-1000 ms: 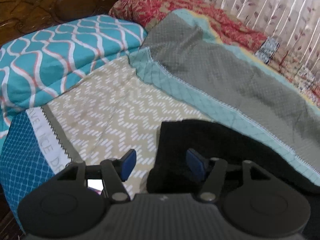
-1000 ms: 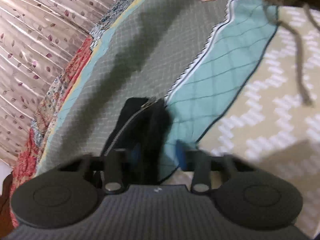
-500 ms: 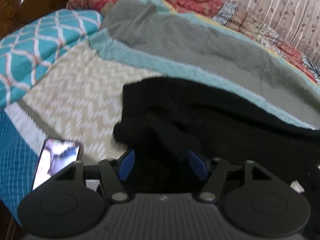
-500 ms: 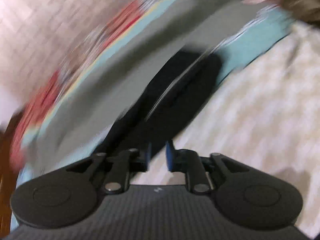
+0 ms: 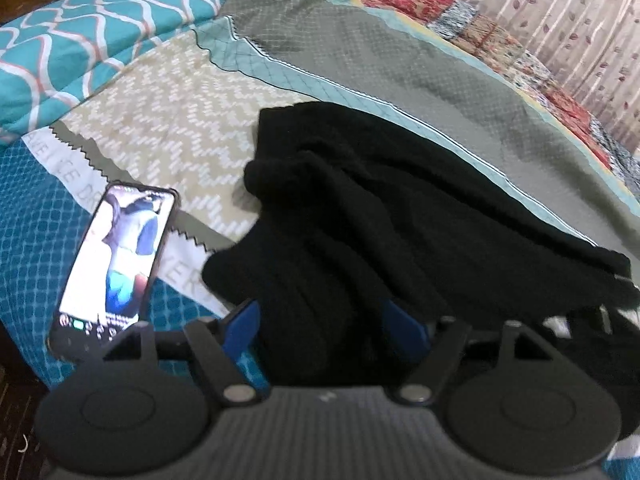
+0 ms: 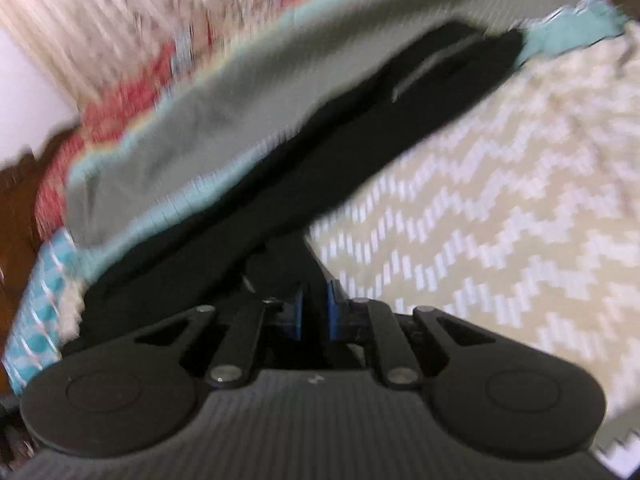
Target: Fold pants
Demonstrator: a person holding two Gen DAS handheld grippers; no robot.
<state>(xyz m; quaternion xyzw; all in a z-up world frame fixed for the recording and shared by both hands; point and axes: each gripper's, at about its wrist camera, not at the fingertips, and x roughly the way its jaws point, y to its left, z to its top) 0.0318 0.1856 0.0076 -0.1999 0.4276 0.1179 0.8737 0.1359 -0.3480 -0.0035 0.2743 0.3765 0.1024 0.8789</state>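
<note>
The black pants point(image 5: 360, 208) lie rumpled on the bed, stretching to the right across the bedspread. My left gripper point(image 5: 324, 324) is open, its blue pads on either side of a bunched end of the pants. In the right wrist view the pants point(image 6: 360, 132) run as a long black strip away from me, a zipper visible near the far end. My right gripper point(image 6: 314, 316) is shut on the near end of the pants. That view is blurred.
A phone point(image 5: 116, 260) with a lit screen lies on the bed at the left, close to my left gripper. A teal patterned pillow point(image 5: 80, 36) sits at the far left. A grey and teal quilt point(image 5: 400, 60) lies behind the pants. A curtain point(image 5: 560, 12) hangs at the back.
My right gripper has shut on the pants and pulled back, stretching them out. My left gripper has drawn back, so more of the pants and the phone show.
</note>
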